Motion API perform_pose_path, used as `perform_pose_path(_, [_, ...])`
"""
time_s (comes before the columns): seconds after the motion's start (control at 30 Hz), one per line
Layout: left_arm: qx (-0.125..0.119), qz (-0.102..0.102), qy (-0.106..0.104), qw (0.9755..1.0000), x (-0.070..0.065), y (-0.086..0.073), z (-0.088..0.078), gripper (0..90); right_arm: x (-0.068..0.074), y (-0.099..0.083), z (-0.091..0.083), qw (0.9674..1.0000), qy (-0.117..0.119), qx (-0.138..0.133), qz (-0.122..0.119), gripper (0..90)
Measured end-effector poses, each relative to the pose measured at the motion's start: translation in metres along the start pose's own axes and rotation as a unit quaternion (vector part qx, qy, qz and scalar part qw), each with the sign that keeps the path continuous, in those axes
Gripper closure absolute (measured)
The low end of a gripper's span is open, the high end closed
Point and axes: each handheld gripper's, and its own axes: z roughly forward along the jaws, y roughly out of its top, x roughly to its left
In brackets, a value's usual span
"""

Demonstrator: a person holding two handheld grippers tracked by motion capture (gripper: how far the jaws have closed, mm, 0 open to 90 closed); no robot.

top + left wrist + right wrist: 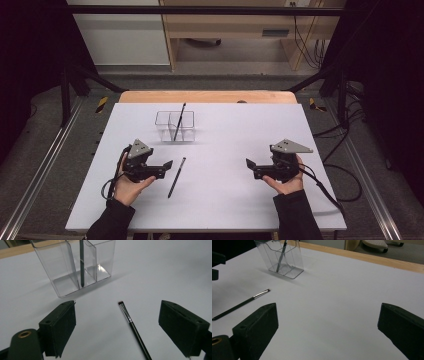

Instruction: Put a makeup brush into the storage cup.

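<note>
Left gripper view has us looking down our own left claw (117,327), its jaws spread wide with nothing pressed between them. The loose brush (132,326) lies flat on the white table (162,272) inside that gap, nearer our right-hand jaw than the other, bristle tip pointing away from us toward the clear organizer (75,267). That organizer stands just beyond the jaws, a little to their left, with another brush (81,262) already upright in its middle compartment.

Our right claw (327,332) is also wide open and holding nothing; from it the loose brush (242,303) lies off to the left and the organizer (283,257) sits farther off in the same direction.

We judge the risks as these. The handle is thin and round, lying flush on a smooth surface, so if we close off-centre one pad may nudge it first and roll it out of the gap. Coming down too steeply could jam the pads on the table before they meet the handle. Gripped near one end, the brush may swing and miss the narrow compartment or knock the light organizer.
</note>
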Motion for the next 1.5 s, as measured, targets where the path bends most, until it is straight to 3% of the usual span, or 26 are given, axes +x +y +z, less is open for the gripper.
perform_pose_path(0.53, [0.063, 0.027, -0.011, 0.9976, -0.017, -0.009, 0.026, 22.2, 0.001, -0.001, 0.001, 1.0, 0.002, 0.003, 0.0, 3.9])
perform_pose_path(0.9, [0.112, 0.035, -0.027, 0.9927, -0.025, -0.015, 0.042, 38.2, 0.003, -0.002, 0.006, 0.9999, 0.007, 0.01, -0.001, 4.0])
perform_pose_path(1.5, [0.14, 0.038, -0.042, 0.9885, -0.032, -0.02, 0.049, 66.7, 0.003, -0.002, 0.005, 1.0, 0.006, 0.008, 0.0, 4.2])
